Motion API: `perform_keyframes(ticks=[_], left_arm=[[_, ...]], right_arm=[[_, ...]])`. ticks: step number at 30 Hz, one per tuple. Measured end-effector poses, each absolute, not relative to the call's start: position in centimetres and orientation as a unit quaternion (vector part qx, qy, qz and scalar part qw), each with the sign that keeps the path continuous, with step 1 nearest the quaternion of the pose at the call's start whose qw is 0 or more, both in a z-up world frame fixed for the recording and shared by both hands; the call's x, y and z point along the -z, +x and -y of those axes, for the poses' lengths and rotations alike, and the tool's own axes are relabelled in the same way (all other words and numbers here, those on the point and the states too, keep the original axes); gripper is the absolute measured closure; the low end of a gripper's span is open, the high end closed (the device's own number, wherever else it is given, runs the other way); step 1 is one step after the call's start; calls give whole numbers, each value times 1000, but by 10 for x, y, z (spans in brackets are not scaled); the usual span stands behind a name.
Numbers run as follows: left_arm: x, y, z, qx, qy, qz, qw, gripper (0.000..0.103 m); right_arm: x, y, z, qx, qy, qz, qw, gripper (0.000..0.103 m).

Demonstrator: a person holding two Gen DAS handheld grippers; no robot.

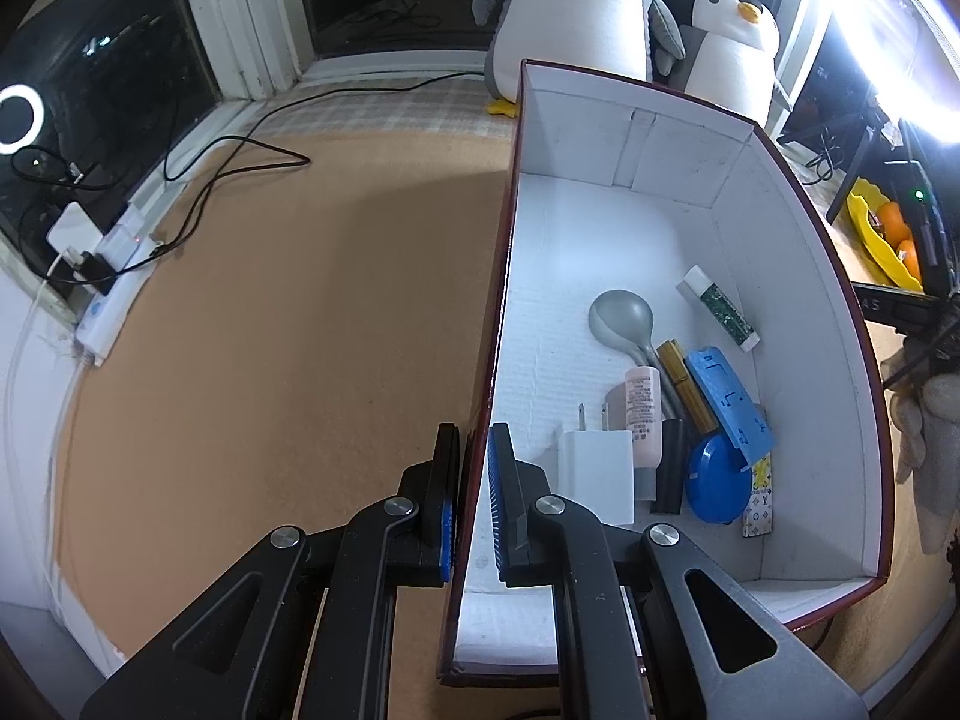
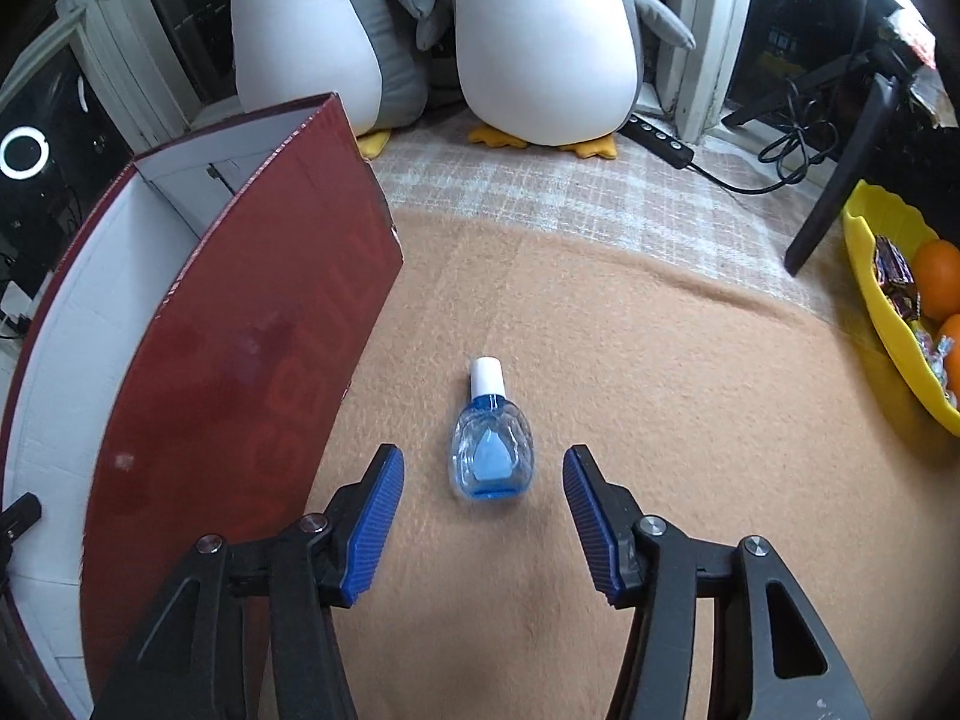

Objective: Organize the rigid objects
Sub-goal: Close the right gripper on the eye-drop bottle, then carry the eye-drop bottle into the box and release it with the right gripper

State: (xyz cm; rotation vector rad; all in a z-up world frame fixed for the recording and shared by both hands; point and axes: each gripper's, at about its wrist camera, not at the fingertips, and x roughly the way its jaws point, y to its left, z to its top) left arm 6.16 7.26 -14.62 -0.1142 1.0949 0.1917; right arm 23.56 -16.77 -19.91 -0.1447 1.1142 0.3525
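Observation:
My left gripper point(image 1: 474, 492) is shut on the near left wall of a dark red box point(image 1: 495, 324) with a white inside, one finger outside and one inside. In the box lie a grey spoon point(image 1: 621, 315), a white charger point(image 1: 595, 474), a pink tube point(image 1: 643, 405), a gold tube point(image 1: 687, 381), a blue clip point(image 1: 729, 402), a blue round lid point(image 1: 717, 480) and a white stick point(image 1: 717, 306). My right gripper point(image 2: 483, 504) is open and empty. A small blue bottle point(image 2: 491, 450) with a white cap lies on the tan blanket just ahead, between the fingertips. The box point(image 2: 240, 360) stands to its left.
Two plush penguins point(image 2: 540, 42) stand at the back by the window. A yellow tray point(image 2: 888, 312) with oranges and sweets sits at the right, beside a black stand leg point(image 2: 840, 180). A power strip point(image 1: 114, 294) and cables point(image 1: 228, 162) lie at the left edge.

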Motion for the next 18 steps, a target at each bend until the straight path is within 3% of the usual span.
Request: perform_keyframes(ticks=[8,18], left_arm=[[146,61,-75,-92,-66,-520,847,95],[146,58,-76,-89,-75,-519,847,95]], right_arm=[[214,248,161,-160,-95,-537,823,74],[213,233,168,-161,-96,-529,828,75]])
